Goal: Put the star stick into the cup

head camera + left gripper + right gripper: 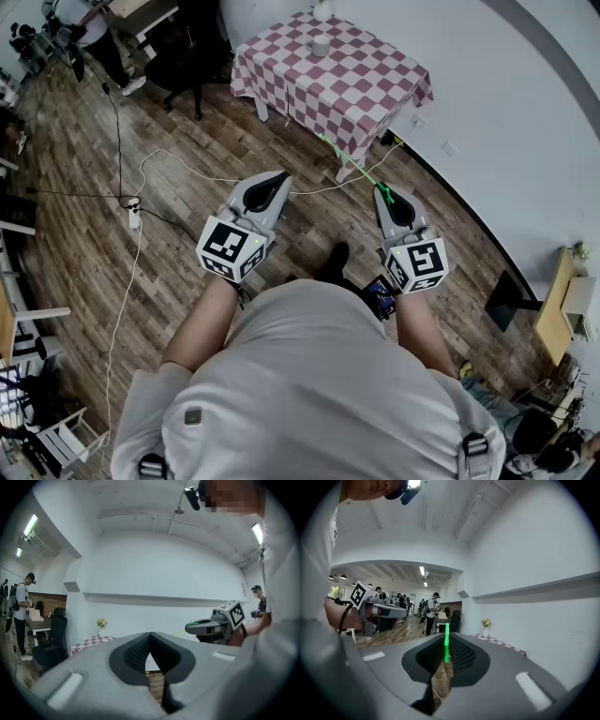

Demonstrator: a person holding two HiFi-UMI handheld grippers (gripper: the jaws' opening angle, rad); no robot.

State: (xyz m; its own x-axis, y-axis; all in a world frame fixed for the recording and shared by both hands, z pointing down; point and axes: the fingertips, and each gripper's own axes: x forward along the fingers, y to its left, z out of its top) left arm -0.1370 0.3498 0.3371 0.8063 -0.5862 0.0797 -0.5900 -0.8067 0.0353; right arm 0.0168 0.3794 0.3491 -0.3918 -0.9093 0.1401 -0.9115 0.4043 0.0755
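My right gripper (382, 191) is shut on a thin green stick (352, 164), which pokes forward and left out of the jaws toward the table. In the right gripper view the green stick (446, 641) stands upright, pinched between the dark pads. My left gripper (280, 176) is shut with nothing in it; its pads meet at the tip (150, 635). A small white cup (322, 45) stands on the table with the pink-and-white checked cloth (361, 89), well ahead of both grippers. Both grippers hang at waist height over the wooden floor.
A white vase with flowers (101, 627) stands at the table's far end by the white wall. Cables and a power strip (134, 217) lie on the floor to the left. A black office chair (187, 61) and a standing person (21, 613) are beyond the table's left side.
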